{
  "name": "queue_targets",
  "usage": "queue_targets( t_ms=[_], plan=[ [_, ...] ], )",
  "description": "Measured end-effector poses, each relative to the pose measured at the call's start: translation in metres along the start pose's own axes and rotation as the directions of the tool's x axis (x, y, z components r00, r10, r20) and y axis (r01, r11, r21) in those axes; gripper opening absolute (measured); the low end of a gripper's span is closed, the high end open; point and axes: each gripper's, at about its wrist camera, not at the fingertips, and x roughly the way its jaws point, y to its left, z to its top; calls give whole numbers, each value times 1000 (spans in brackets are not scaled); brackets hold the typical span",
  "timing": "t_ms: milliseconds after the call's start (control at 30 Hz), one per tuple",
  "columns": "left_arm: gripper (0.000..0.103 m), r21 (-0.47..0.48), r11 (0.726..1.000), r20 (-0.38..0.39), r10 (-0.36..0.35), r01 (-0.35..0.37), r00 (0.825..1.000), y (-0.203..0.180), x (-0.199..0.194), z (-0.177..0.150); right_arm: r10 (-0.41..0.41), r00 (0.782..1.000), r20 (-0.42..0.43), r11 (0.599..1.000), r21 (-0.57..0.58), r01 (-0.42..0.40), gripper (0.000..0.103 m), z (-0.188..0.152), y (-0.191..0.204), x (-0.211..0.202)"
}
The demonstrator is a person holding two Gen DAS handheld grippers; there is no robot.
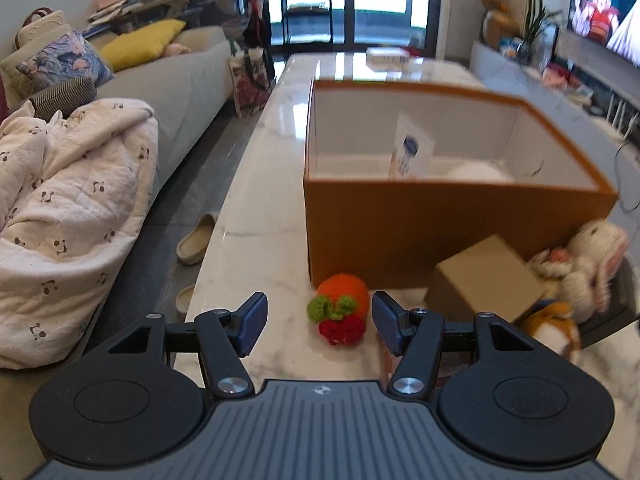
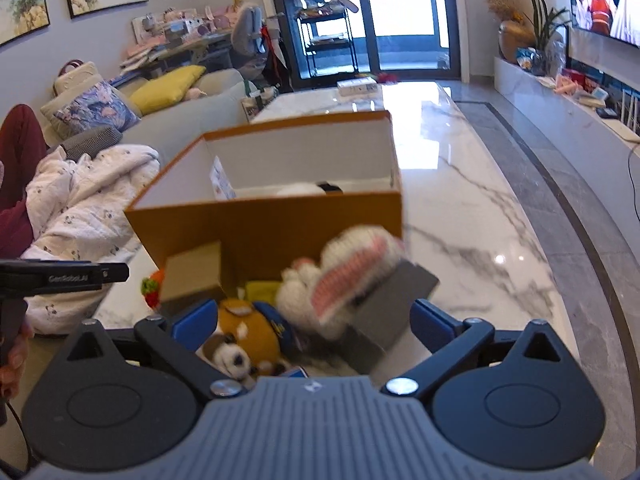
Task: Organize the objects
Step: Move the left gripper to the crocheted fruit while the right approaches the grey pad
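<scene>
A: The left gripper (image 1: 319, 326) stands spread, the crocheted fruit (image 1: 339, 307) between its jaws but unpinched, on the marble table (image 1: 256, 216) against the orange box (image 1: 440, 232)'s near wall.

B: It should settle lower, then squeeze gently. The right gripper (image 2: 312, 330), wide apart, holds nothing above the stuffed dog (image 2: 244, 340).

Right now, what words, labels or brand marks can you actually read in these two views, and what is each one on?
"GenRobot.AI": on the side of the left gripper, seen in the right wrist view.
Printed card inside the orange box: too blurred to read.
Flat white box at the table's far end: print too small.
</scene>
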Motion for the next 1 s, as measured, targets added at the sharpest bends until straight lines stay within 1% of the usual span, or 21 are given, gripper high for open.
queue_targets(
  t_ms=[167, 267, 367, 500, 600, 667, 733, 800, 900, 1000],
  plan=[
    [68, -7, 1000, -52, 12, -12, 999, -2, 25, -2, -29, 999, -35, 1000, 10, 29, 102, 0, -14, 15],
    [68, -16, 1000, -85, 9, -10, 996, 0, 37, -3, -14, 998, -54, 999, 46, 16, 102, 0, -23, 24],
    [68, -31, 999, -104, 3, -7, 995, 1, 45, -4, -12, 998, -60, 999, 44, 14, 102, 1, -25, 33],
    [68, -49, 999, -119, -11, 5, 993, 0, 51, -5, -35, 998, -58, 998, 50, 38, 102, 5, -27, 42],
    [68, -55, 998, -125, 0, -7, 992, 0, 54, -5, -25, 999, -45, 997, 75, 29, 102, 10, -31, 45],
    [68, -61, 998, -137, 11, -19, 990, 0, 56, -5, -34, 998, -43, 996, 77, 37, 102, 12, -33, 49],
    [68, -56, 998, -160, 16, -25, 987, 0, 60, -6, -24, 998, -61, 996, 83, 29, 102, 13, -36, 56],
    [68, -57, 998, -170, 28, -38, 985, 0, 61, -7, -12, 996, -90, 993, 114, 23, 102, 12, -42, 63],
    [68, -69, 997, -180, 16, -29, 984, 3, 60, -7, -15, 991, -137, 988, 151, 36, 102, 8, -51, 65],
    [68, -74, 997, -182, 6, -20, 983, 3, 58, -7, -12, 992, -129, 986, 166, 33, 102, 6, -60, 57]
  ],
)
